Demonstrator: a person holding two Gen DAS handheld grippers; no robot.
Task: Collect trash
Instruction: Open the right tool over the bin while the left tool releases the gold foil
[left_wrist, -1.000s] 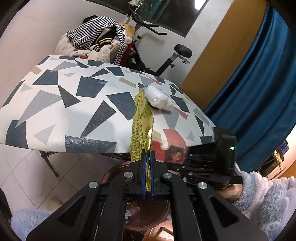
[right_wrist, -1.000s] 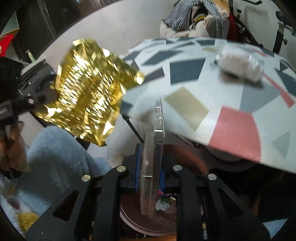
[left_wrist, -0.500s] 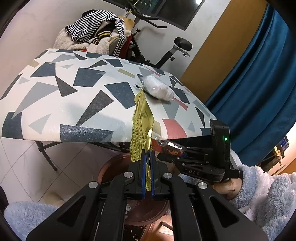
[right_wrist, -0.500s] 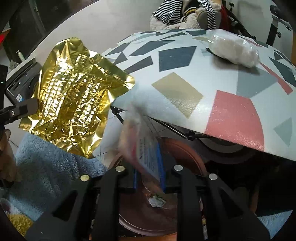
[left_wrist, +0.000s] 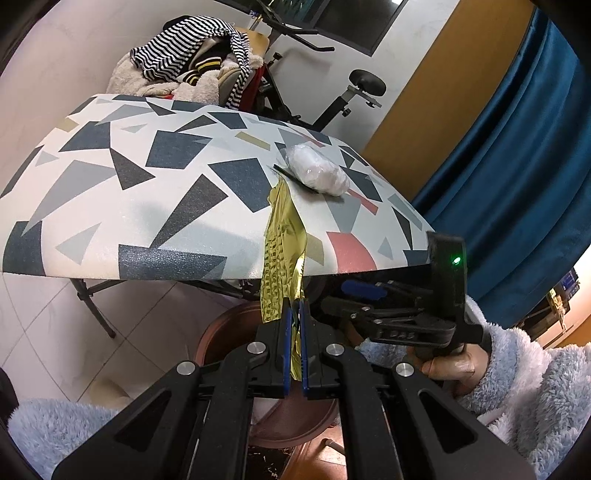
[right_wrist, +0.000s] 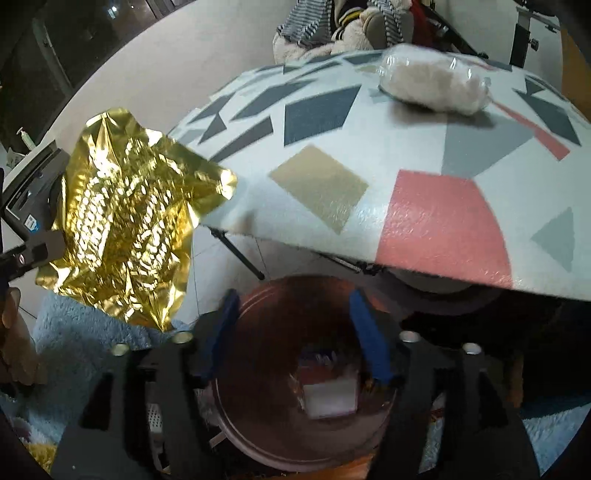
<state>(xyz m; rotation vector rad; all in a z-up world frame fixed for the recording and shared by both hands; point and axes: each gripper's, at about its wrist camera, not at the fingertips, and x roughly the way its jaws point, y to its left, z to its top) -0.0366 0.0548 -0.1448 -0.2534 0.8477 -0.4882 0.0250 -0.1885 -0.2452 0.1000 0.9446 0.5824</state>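
gold foil (left_wrist: 282, 254) pinched edge-on in left gripper (left_wrist: 294, 321), just above copper bin (right_wrist: 258, 435) | right view alone: foil face, packet (right_wrist: 328, 391) inside bin | right gripper (right_wrist: 295, 332) just spread, nothing between, over bin | wrapped wad (left_wrist: 318, 174) on table (left_wrist: 110, 206) beyond bin

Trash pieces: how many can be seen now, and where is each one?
3. The gold foil is pinched in the left gripper. The white bag lies on the table. A wrapper lies in the bin; more may be hidden there.
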